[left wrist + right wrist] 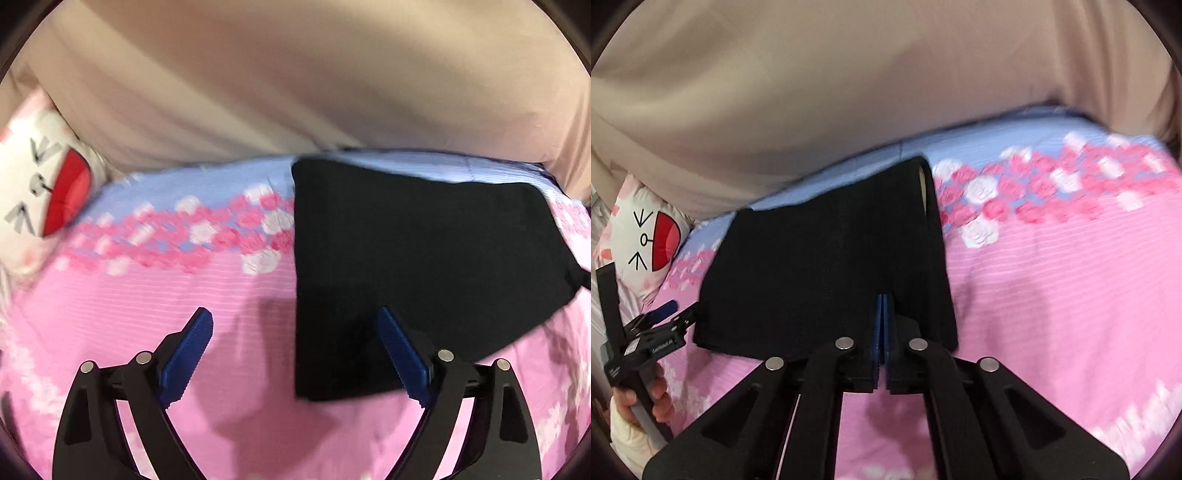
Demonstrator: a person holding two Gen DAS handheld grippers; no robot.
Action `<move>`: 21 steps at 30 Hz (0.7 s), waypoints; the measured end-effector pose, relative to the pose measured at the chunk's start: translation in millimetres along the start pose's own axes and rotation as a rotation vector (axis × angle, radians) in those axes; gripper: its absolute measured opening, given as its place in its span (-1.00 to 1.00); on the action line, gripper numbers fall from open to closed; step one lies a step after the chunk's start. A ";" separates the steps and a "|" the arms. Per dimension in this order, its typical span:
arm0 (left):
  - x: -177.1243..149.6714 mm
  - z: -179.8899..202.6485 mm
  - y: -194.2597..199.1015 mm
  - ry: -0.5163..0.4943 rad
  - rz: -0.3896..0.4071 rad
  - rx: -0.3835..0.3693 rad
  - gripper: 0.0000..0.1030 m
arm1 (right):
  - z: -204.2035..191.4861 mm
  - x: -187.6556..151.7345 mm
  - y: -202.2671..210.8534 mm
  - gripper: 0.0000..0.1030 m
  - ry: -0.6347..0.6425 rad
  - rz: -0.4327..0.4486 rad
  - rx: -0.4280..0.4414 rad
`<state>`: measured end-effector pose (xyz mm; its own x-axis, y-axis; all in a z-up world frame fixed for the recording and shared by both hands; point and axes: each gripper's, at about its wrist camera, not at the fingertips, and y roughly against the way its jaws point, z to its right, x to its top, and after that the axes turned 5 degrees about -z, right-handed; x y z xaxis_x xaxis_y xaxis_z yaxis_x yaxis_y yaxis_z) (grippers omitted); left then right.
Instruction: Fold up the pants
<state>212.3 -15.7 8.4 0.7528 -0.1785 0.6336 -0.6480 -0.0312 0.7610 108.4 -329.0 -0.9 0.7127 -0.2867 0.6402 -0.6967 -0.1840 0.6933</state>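
pillow [33, 192] cut off at left edge; flowers [207, 229] blurred

Black pants [827, 258] folded compact, flat on pink floral bedspread, layered edge right.

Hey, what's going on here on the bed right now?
A person is folding black pants on a pink floral bedsheet with a handheld gripper in each hand. The right gripper is shut at the near edge of the pants. The left gripper is open and empty at their left edge.
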 end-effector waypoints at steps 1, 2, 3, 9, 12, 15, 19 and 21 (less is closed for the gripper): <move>-3.7 1.3 13.7 -0.006 0.026 0.004 0.73 | -5.0 -3.3 11.4 -0.87 0.005 0.012 -0.007; -8.6 2.5 26.5 -0.008 0.047 0.005 0.74 | -6.0 -8.4 22.9 -0.86 0.008 0.022 -0.010; -14.3 4.9 41.3 -0.014 0.066 0.004 0.74 | -12.4 -15.2 34.1 -0.85 0.008 0.028 -0.017; -39.1 24.1 92.3 -0.026 0.109 -0.004 0.74 | -30.7 -48.6 71.1 -0.84 0.019 0.099 -0.063; -48.0 33.3 106.1 -0.022 0.097 -0.037 0.75 | -37.4 -63.3 83.1 -0.76 0.018 0.129 -0.076; -55.6 39.2 112.2 -0.022 0.090 -0.038 0.75 | -43.4 -71.6 88.4 -0.66 0.028 0.146 -0.078; -62.1 44.5 118.0 -0.023 0.084 -0.039 0.75 | -52.6 -78.9 95.7 -0.65 0.045 0.163 -0.092; -63.9 44.3 119.0 -0.017 0.079 -0.042 0.75 | -56.2 -81.7 99.1 -0.65 0.045 0.169 -0.091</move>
<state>82.0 -51.6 52.2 0.6969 -0.1959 0.6899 -0.6998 0.0247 0.7139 -14.4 -271.0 34.1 0.5903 -0.2640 0.7628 -0.7983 -0.0509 0.6002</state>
